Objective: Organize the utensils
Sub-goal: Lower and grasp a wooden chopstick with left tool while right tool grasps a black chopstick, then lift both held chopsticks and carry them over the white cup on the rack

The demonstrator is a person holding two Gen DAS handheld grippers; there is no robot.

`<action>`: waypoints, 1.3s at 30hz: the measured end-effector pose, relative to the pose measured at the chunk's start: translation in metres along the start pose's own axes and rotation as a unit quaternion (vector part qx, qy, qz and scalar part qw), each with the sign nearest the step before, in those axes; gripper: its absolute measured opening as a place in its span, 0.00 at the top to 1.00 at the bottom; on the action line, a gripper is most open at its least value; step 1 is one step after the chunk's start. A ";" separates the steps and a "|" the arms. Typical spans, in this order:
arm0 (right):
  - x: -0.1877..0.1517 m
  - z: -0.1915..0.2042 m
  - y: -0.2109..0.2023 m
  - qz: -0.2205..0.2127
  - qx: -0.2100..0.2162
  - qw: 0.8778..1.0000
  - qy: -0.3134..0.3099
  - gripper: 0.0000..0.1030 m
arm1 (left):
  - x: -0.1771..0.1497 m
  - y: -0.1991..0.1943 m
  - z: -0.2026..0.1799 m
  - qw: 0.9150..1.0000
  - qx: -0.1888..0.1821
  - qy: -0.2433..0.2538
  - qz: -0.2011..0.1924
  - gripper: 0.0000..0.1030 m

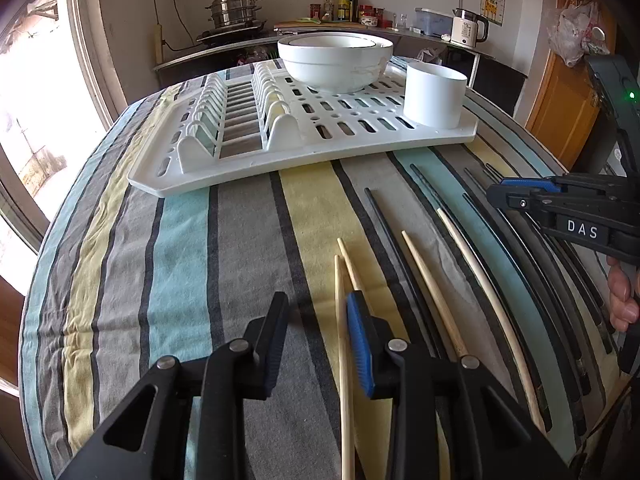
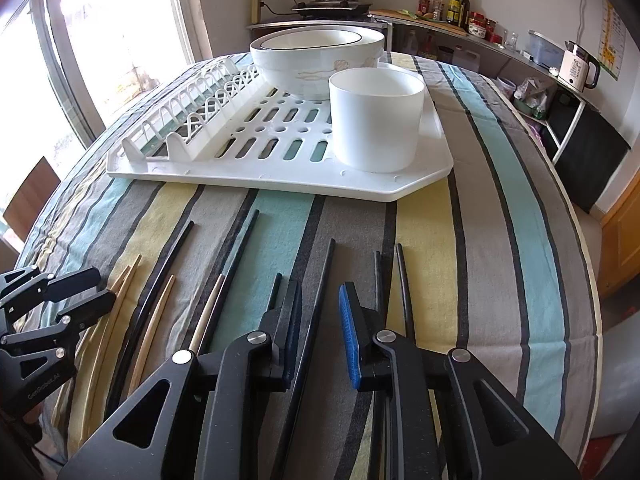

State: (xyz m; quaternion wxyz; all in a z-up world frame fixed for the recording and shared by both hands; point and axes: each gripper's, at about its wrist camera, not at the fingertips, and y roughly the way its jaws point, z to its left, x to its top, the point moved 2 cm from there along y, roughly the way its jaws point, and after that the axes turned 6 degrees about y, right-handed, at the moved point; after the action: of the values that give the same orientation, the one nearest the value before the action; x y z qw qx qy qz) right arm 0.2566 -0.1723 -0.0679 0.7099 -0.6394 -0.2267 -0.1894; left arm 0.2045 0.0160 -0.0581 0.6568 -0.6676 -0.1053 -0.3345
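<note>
Several wooden chopsticks (image 1: 434, 292) and black chopsticks (image 1: 400, 248) lie side by side on the striped tablecloth (image 1: 180, 240). A white cylindrical cup (image 1: 435, 94) stands on the near right corner of a white dish rack (image 1: 320, 140). My left gripper (image 1: 316, 312) is open and empty just above the cloth, left of the wooden chopsticks. My right gripper (image 2: 320, 300) is open and empty over the black chopsticks (image 2: 316, 300), with one black chopstick running between its fingers. The wooden ones (image 2: 156, 320) lie to its left. The cup (image 2: 376, 120) and rack (image 2: 280, 168) lie ahead of it.
Stacked white bowls (image 1: 336, 60) sit at the back of the rack, with plate slots (image 1: 232, 120) on its left. The table edge curves away at right (image 2: 588, 280). A counter with a steamer pot (image 1: 234, 10), bottles and a kettle (image 1: 468, 26) stands behind.
</note>
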 end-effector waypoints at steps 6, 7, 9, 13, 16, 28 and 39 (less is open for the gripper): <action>0.006 0.004 0.010 0.014 -0.005 1.000 -0.007 0.84 | 0.010 0.006 -0.004 1.000 0.000 0.023 0.011 0.71; 0.007 0.006 0.011 0.015 -0.009 1.000 -0.011 0.86 | 0.011 0.007 -0.006 1.000 0.000 0.027 0.012 0.74; 0.008 0.008 0.011 0.016 -0.011 1.000 -0.012 0.92 | 0.014 0.008 -0.008 0.999 -0.001 0.034 0.012 0.78; 0.010 0.006 0.011 0.018 -0.001 1.000 -0.007 0.95 | 0.016 0.009 -0.013 0.999 -0.006 0.043 0.014 0.91; 0.012 0.003 0.004 0.009 0.015 1.000 0.004 0.95 | 0.016 0.009 -0.014 0.999 -0.007 0.043 0.014 0.95; 0.016 0.006 -0.069 -0.069 0.045 0.997 0.001 0.95 | 0.024 -0.040 -0.001 0.999 -0.001 0.020 -0.037 0.95; 0.013 0.003 -0.149 -0.155 0.067 0.986 -0.002 0.96 | 0.042 -0.121 0.009 0.993 0.002 0.002 -0.122 0.95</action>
State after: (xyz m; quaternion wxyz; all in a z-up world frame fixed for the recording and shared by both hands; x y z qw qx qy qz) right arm 0.1836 -0.1860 0.0621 0.7127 -0.5476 -0.3371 -0.2803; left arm 0.1685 0.0262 0.0651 0.6128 -0.6475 -0.1852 -0.4134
